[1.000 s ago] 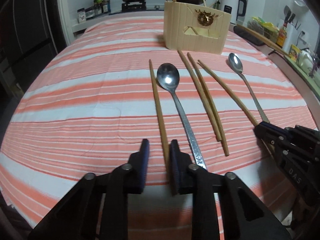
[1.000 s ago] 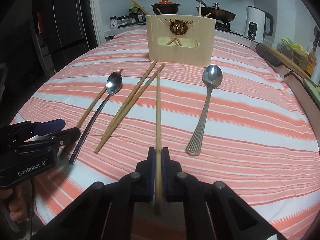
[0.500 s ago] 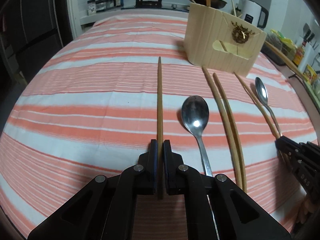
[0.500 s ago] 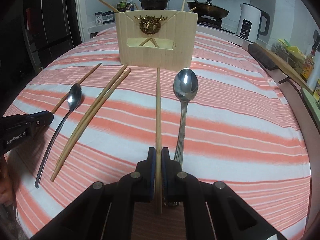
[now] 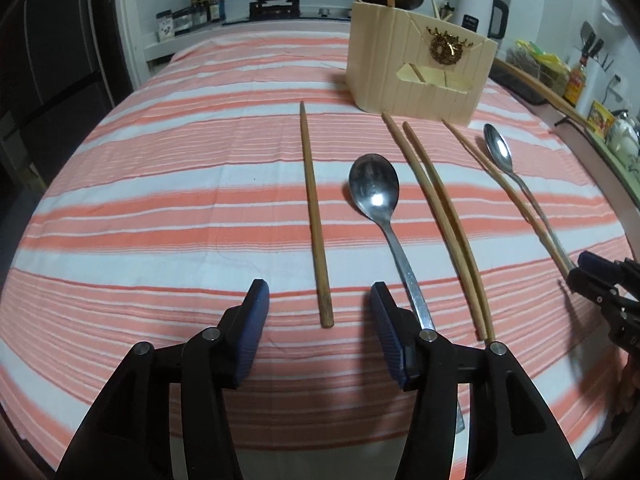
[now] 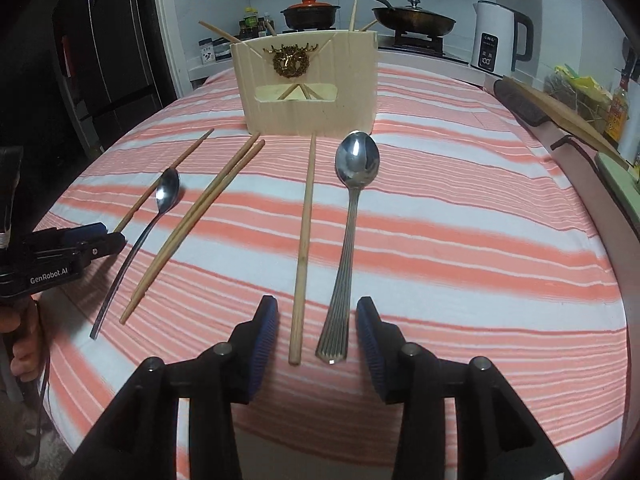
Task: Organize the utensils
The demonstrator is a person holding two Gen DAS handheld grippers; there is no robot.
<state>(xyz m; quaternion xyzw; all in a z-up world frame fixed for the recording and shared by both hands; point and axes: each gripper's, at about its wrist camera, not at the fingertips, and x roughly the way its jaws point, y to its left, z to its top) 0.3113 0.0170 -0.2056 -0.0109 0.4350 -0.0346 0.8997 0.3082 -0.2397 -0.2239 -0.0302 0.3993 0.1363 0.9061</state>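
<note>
The left gripper [image 5: 318, 306] hovers low over the surface covered in an orange-and-white striped cloth [image 5: 160, 208], its blue-padded fingers spread wide and holding nothing. Between the fingers, lying flat on the cloth, is the near end of a single brown wooden chopstick [image 5: 314, 216] that points away toward the far side. Just to its right lies a large stainless-steel spoon [image 5: 380, 208], bowl up, its handle passing under the gripper's right finger. Further right a pair of wooden chopsticks [image 5: 440, 216] lies side by side, touching at the near end, and beyond them another wooden chopstick [image 5: 504, 192] lies beside a smaller steel spoon [image 5: 500, 152].

The right gripper [image 6: 318, 326] is likewise spread apart and empty. Seen from its own camera, the near ends of a lone wooden chopstick [image 6: 304, 240] and a steel spoon with a ribbed handle [image 6: 352, 216] rest on the cloth between its fingers, the two lying close and roughly parallel.

At the far end of the row of utensils stands a cream-coloured slatted wooden utensil holder [image 6: 308, 88] bearing a gilt antlered ornament [image 6: 291, 60] on its front; several chopsticks already stick out of its top.
</note>
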